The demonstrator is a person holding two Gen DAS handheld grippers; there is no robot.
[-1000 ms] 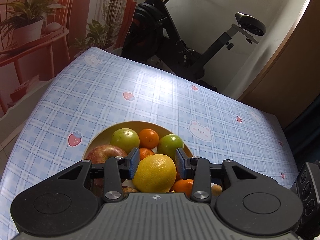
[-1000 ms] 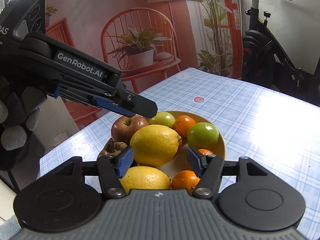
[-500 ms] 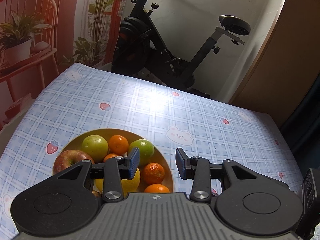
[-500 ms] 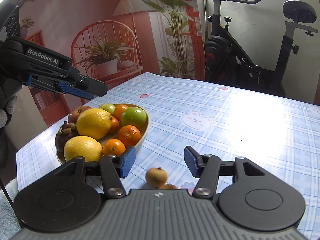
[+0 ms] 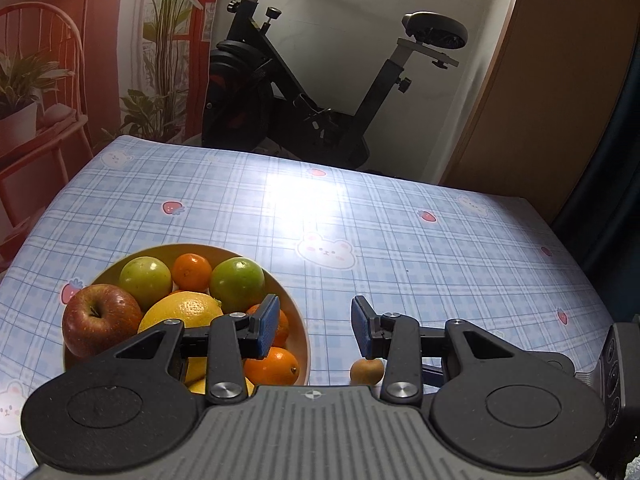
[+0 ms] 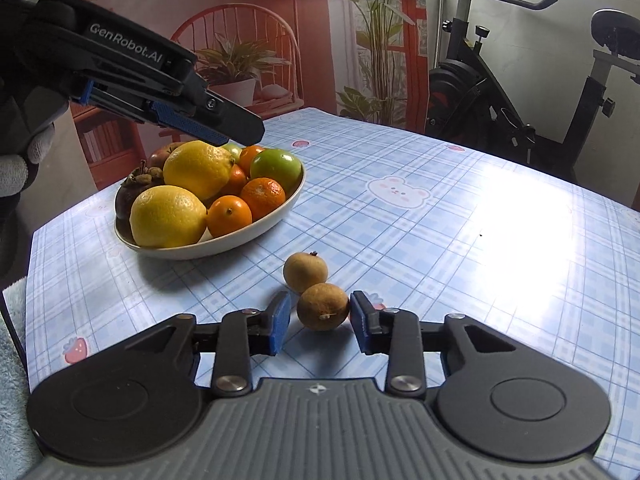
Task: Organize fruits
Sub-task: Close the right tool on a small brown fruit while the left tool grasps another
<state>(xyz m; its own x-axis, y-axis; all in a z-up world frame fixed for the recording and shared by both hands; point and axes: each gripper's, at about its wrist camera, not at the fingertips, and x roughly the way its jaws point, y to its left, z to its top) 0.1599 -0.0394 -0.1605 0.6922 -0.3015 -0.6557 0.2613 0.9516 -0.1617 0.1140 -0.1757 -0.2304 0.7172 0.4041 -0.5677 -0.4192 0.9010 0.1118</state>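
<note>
On the table [image 6: 440,240], just right of the bowl [image 6: 256,236], two small brown fruits are parked touching each other. The nearer fruit [image 6: 322,306] is sat right between the right gripper [image 6: 318,322] jaws, which are closing. The right pad looks to be touching it, while a sliver of cloth can still be seen on the left side, so it's not properly pinched. The farther fruit [image 6: 306,272] is left just beyond the fingertips. The left gripper [image 5: 314,328] is held open with nothing in it, hovering over the bowl's right edge, above the lemons, oranges and apples.
</note>
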